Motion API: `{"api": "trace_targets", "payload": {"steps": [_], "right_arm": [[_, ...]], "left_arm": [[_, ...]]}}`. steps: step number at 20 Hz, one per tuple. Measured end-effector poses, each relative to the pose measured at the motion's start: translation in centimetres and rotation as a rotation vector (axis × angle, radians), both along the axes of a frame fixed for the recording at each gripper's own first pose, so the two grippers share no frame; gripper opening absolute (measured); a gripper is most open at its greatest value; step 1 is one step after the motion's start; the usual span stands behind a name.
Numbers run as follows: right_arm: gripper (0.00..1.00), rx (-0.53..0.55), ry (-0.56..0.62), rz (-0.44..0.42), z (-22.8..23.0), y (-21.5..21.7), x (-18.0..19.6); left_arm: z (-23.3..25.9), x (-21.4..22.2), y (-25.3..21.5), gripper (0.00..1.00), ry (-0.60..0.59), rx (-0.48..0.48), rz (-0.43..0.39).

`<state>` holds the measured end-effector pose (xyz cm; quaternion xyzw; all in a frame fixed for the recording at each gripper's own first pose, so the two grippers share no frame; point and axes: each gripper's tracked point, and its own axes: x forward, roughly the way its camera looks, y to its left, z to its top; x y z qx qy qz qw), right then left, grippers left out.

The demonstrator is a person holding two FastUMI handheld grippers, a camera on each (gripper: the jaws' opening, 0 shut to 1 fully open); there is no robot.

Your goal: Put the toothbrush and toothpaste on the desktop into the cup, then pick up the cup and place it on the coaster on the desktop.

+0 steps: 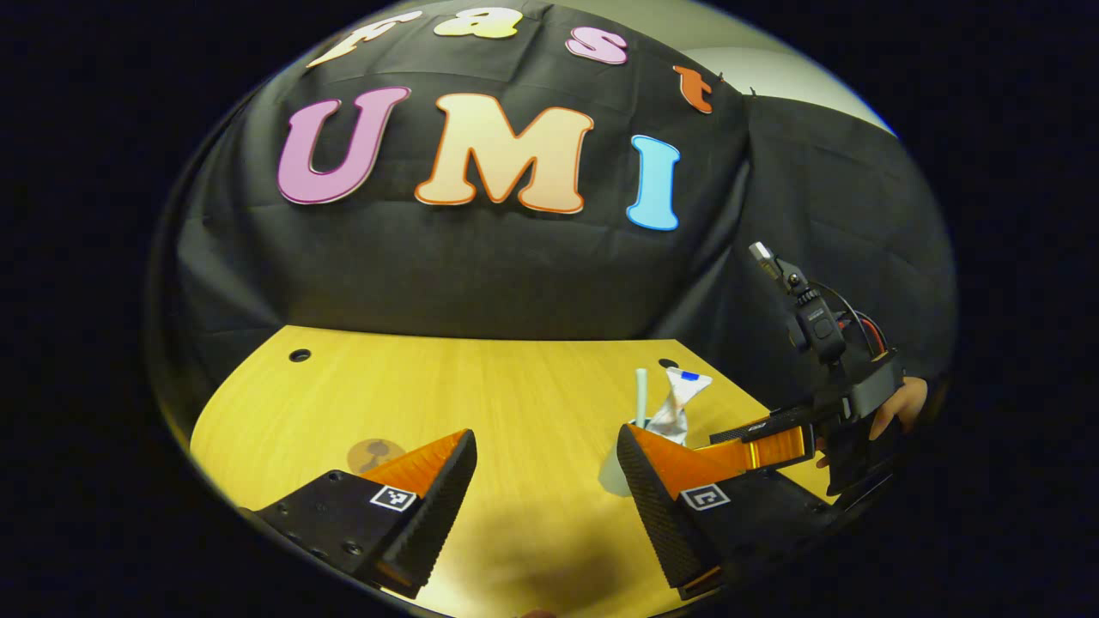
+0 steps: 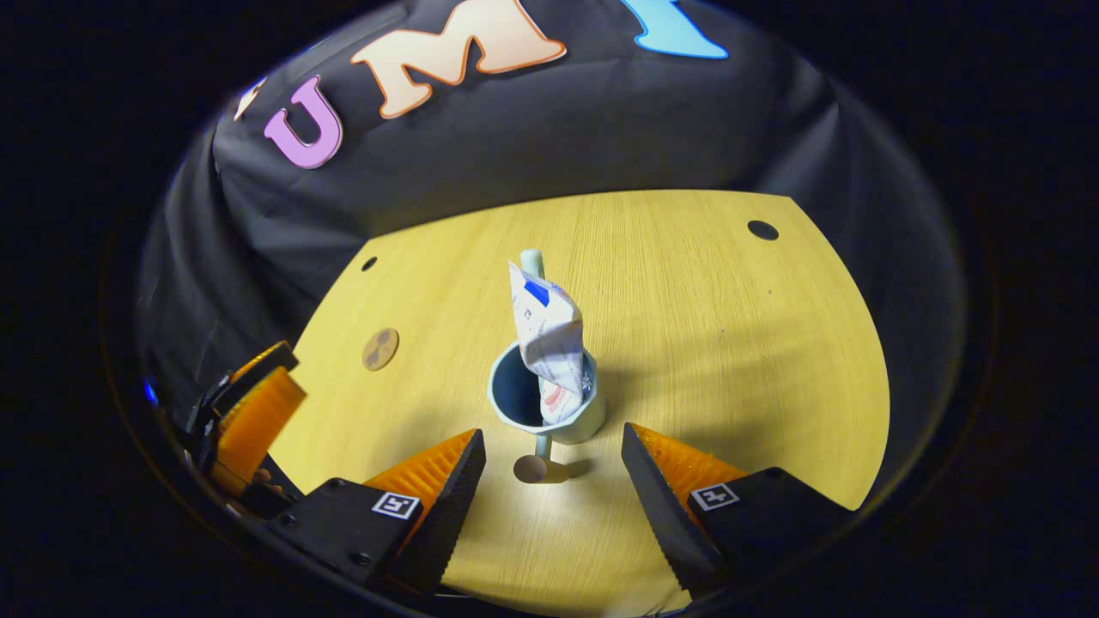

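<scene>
A: Logging status. Toothpaste [image 2: 549,339] stands in the cup [image 2: 515,403], crumpled tube leaning against the far rim. Toothbrush [image 2: 532,262] is in the cup too; its pale handle pokes up behind the tube.

B: So the loading step is finished?

A: I judge it so. Both items sit inside the cup, nothing of theirs lies loose on the desktop [image 2: 730,343]. What is left is the lift and the carry.

B: Where is the coaster?

A: Coaster [image 2: 379,349] is the small round brown disc on the wood, off to the left of the cup in the right gripper view and well apart from it. The cup is not on it yet.

B: Gripper states?

A: My right gripper [image 2: 549,481] is released, fingers spread wide, with the cup just ahead of the gap and touching neither pad. My left gripper [image 1: 545,481] is also spread and grasps nothing; the cup shows partly behind its right finger [image 1: 652,481].

B: Who takes the cup?

A: Probably the right, since it is already lined up; a guess only.
</scene>
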<state>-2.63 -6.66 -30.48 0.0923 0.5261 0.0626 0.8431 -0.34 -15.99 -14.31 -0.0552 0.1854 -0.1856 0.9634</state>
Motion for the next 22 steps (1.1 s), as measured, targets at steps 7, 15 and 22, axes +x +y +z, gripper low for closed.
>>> {"api": "trace_targets", "payload": {"steps": [7,15,22], "right_arm": [[0.94,-0.107,0.141,0.045,-4.7,0.5,0.5],[0.94,-0.202,0.217,0.057,-8.2,-0.5,1.2],[0.83,-0.232,0.233,0.098,-8.5,0.0,0.4]], "left_arm": [[-0.5,-1.7,7.0,0.95,0.015,-0.002,0.121],[-1.4,-2.7,11.8,0.95,0.048,0.005,0.198],[-1.3,-2.1,12.1,0.95,0.047,0.003,0.193]]}}
